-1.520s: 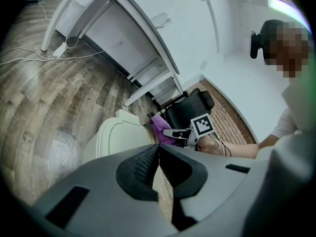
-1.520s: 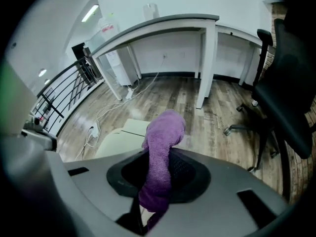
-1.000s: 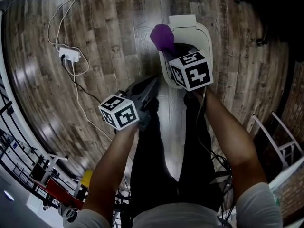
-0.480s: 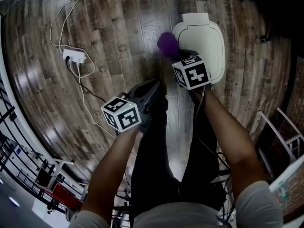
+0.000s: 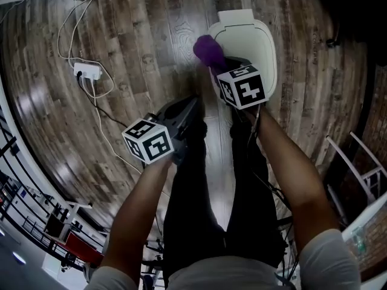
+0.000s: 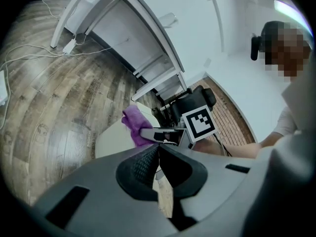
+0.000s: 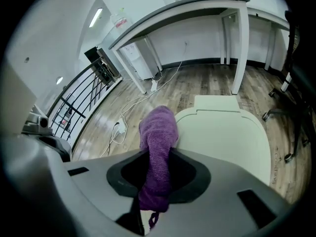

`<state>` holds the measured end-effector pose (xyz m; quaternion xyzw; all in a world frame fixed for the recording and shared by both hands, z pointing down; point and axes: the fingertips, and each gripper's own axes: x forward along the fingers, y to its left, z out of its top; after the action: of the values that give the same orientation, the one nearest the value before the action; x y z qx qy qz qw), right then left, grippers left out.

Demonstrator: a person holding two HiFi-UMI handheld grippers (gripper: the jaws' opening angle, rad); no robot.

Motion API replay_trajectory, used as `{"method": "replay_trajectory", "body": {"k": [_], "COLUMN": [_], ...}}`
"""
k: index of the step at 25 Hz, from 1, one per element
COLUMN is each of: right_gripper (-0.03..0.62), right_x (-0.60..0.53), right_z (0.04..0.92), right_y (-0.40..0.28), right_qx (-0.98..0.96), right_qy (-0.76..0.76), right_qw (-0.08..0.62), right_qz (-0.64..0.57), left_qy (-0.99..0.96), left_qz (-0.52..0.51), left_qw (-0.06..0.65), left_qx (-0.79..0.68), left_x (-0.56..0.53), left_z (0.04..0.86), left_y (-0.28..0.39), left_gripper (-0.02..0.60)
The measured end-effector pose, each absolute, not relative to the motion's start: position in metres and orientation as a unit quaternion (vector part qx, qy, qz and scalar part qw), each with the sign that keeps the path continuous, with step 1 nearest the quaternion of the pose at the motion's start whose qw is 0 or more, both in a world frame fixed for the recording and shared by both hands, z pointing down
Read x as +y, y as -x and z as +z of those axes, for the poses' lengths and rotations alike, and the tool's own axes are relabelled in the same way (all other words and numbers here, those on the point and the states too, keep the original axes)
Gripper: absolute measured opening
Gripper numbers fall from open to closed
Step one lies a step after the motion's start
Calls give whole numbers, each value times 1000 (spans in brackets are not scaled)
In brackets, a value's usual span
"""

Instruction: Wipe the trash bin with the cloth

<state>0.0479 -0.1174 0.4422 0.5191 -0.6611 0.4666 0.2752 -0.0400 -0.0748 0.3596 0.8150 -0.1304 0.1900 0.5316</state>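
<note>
Trash bin (image 5: pixel 257 38): on the floor, at 12 o'clock in the head view. Cream, smooth hard plastic, rounded-rectangle lid closed, hinge tab at its far end. Long axis along 12–6.

Cloth (image 5: pixel 208 49): purple, nubbly terry, bunched into a soft roll. Pinched at its lower end, free end projecting forward to the lid's 9 o'clock rim. Contact with the lid not resolvable.

Right hand-held gripper (image 5: pixel 222 65): clamped on the cloth (image 7: pixel 158 142). Bin (image 7: pixel 232 137) directly ahead and slightly toward 1 o'clock from the jaws. Nearer of the two to the bin, just at its near-left corner. Judged: the coming stroke calls for a short carry toward 1 o'clock across the lid, along its long axis.

Left hand-held gripper (image 5: pixel 184 110): jaws together with nothing between them, ribbed dark pads meeting (image 6: pixel 159 154). Well apart from the bin, at 7 o'clock of it, idle.

Floor (image 5: pixel 139 35): grey-brown wood-grain planks, glossy.

Power strip (image 5: pixel 87 71): white, at 10 o'clock, thin white cables trailing.

Table (image 7: pixel 197 6): white, straight legs, beyond the bin in the right gripper view.
</note>
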Motion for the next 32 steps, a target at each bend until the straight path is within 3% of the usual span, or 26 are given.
{"method": "replay_trajectory", "body": {"k": [13,20,27,32], "right_gripper": [97,97,97,97], "right_x": [-70,-39,3,10], "right_z": [439,454,435,418], "right_y": [-161,-232,-291,-286], "right_qx": [-641,-613,-570,-571], "right_qy": [-550,-569,-609,-629], "right_qw": [259,295,315,290], "right_qz": [469,461,452,441], "left_qy": [-820,-825,-824,-821], "left_qz": [198,192,188,199], "left_qw": [523,517,520,521], "left_qx": [-121,-124,-127,-120], "left_x": [-22,-1,18,28], "left_z": [351,351,333,334], "left_y": [-52,-97,-106,-84], "left_gripper": [3,3,3,3]}}
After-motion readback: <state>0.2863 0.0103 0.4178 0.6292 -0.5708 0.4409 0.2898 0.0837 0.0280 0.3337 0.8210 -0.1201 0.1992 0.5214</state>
